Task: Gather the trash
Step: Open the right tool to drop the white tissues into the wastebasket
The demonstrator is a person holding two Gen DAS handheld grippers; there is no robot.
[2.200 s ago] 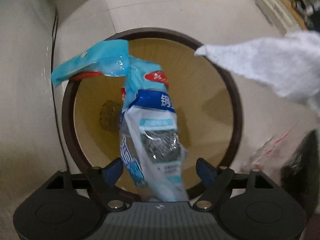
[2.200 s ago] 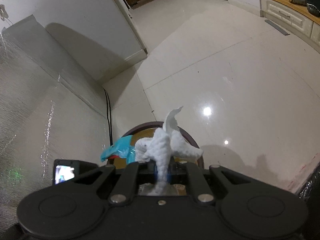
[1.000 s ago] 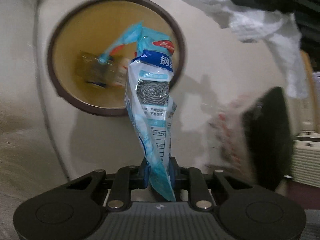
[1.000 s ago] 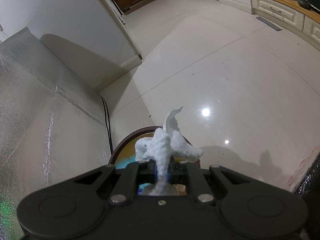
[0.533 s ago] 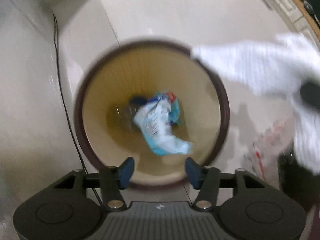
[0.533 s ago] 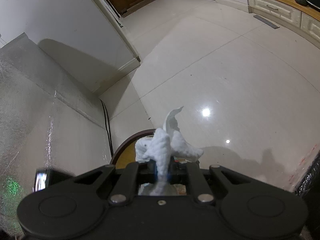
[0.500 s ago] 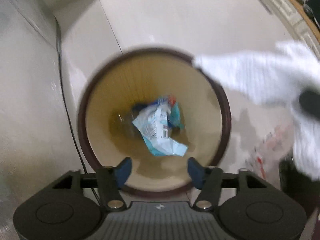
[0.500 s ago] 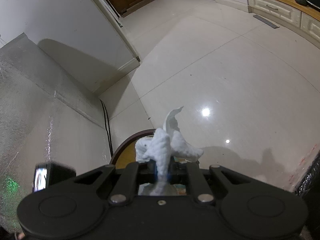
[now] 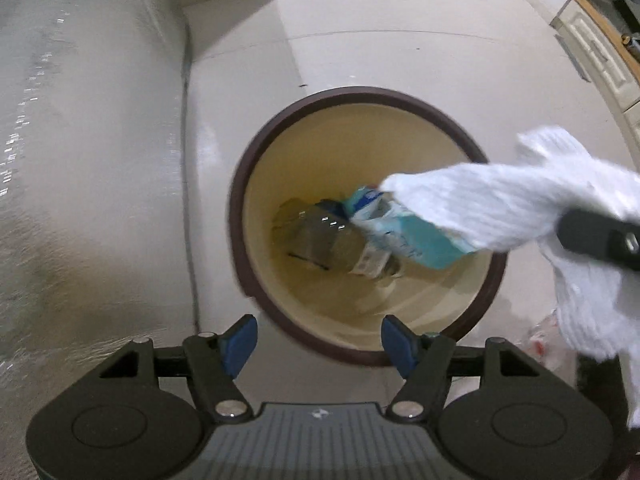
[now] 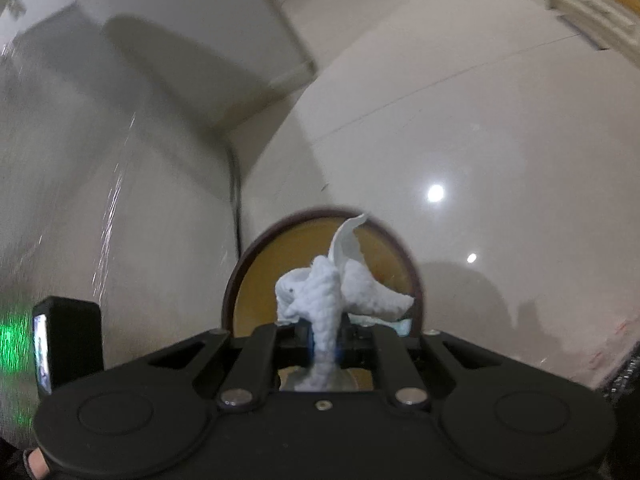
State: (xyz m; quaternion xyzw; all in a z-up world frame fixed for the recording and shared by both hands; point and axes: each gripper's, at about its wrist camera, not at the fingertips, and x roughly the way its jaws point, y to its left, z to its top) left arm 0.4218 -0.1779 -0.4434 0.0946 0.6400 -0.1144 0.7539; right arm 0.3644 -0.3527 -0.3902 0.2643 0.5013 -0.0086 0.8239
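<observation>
A round bin (image 9: 256, 216) with a dark brown rim and a yellow inside stands on the floor; it also shows in the right wrist view (image 10: 240, 280). A blue and white plastic wrapper (image 9: 404, 236) lies at its bottom on other trash. My left gripper (image 9: 318, 342) is open and empty just above the bin's near rim. My right gripper (image 10: 326, 342) is shut on a crumpled white paper towel (image 10: 332, 296), held over the bin's right side. The towel also shows in the left wrist view (image 9: 500, 208).
A silver foil-covered wall (image 9: 80, 160) runs along the left, close to the bin. A dark cable (image 9: 186, 160) runs down its base. A black bag and clear plastic (image 9: 544, 332) lie on the pale tiled floor right of the bin. Cabinets (image 9: 600, 60) stand far right.
My left gripper opened and the blue wrapper dropped into the bin. My left gripper has since pulled back and left. My right gripper moved nearer over the bin with the towel.
</observation>
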